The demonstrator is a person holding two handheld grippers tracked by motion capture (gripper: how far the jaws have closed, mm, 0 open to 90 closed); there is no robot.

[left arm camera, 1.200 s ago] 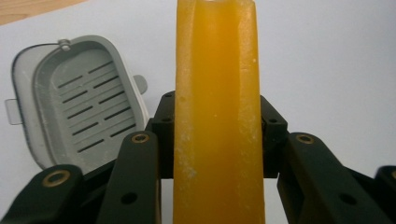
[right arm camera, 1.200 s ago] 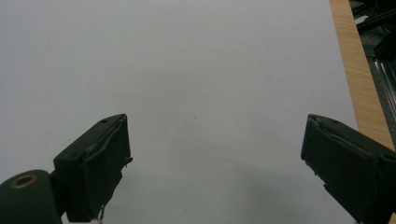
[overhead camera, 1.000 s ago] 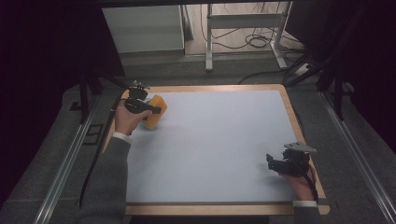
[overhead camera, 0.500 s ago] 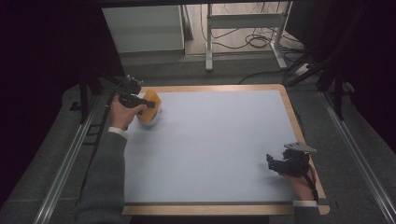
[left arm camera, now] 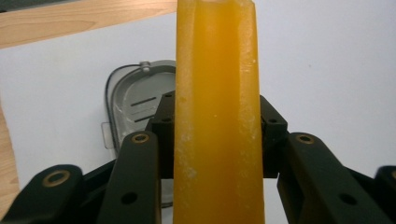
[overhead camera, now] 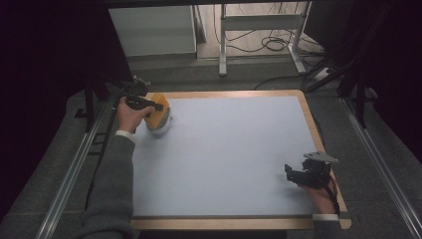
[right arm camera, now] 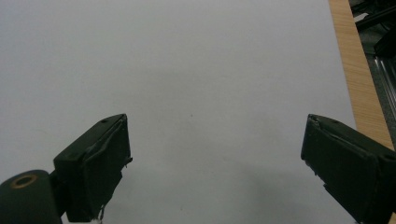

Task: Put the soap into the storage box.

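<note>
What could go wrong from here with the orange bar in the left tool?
1. The left tool is shut on the orange soap bar by its narrow sides; the bar looks slick, so it might slip or twist out.
2. The grey soap dish lies below and to one side of the bar, so a drop now could miss it.
3. The dish sits near the table's wooden edge; a nudge could push it off.

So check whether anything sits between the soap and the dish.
Nothing visible does. The left gripper is shut on the orange soap, with the grey dish right beneath and behind it on the white mat.
</note>
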